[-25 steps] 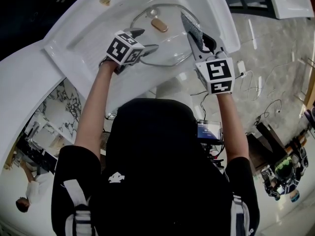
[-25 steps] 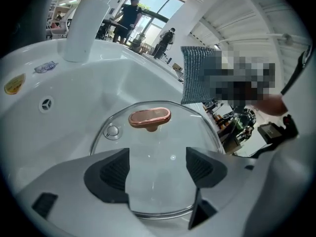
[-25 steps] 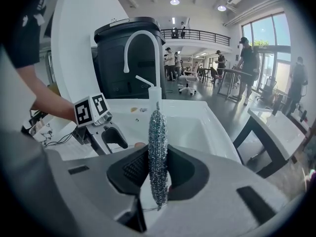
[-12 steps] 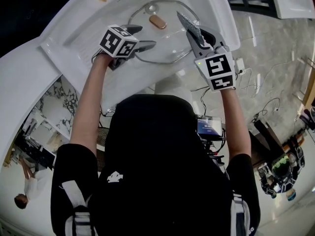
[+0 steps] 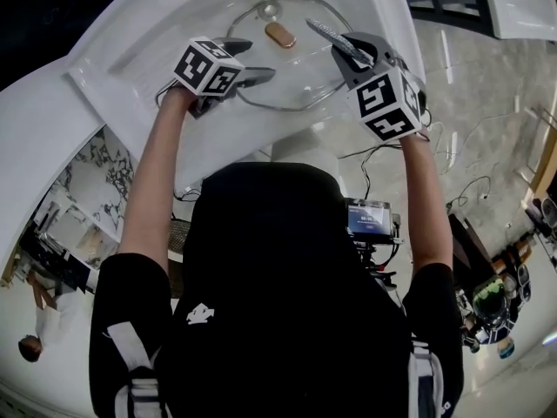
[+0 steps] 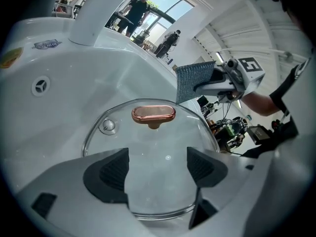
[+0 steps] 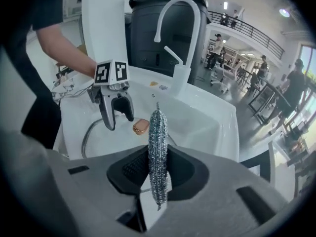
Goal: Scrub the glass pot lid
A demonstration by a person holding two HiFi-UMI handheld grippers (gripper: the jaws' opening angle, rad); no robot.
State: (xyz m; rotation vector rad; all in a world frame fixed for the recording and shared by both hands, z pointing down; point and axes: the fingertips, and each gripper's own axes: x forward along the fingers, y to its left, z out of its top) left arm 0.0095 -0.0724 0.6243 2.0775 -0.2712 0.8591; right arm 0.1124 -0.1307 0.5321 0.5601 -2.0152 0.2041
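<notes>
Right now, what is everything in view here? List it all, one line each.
Sink: one, white, under everything.
Faucet: one, white, at the sink's back edge.
Lid: one, clear glass, in the sink.
Knob: one, copper, at the lid's middle.
Overflow hole: one, grey, in the sink wall.
Pad: one, silver mesh, on edge in the right gripper.
Barrel: one, dark, behind the faucet.
Cables: several, on the floor to the right.
Bystanders: several, far off.
Left gripper: grey, open, at the lid's near rim.
Right gripper: grey, shut on the pad.
</notes>
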